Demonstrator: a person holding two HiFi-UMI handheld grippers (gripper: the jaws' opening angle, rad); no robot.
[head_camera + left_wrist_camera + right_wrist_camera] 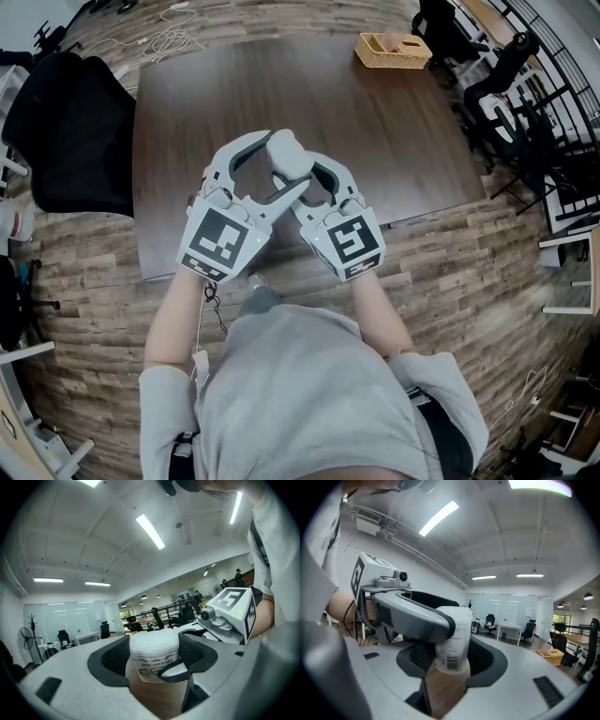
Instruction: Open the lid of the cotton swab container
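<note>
The left tool point(450, 615) covers much of the container point(454, 649) in the right gripper view, whose label print is too small to read.

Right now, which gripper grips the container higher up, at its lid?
The left gripper: its jaws flank the white lid at the top, while the right gripper holds the container lower down, around its body.
</note>
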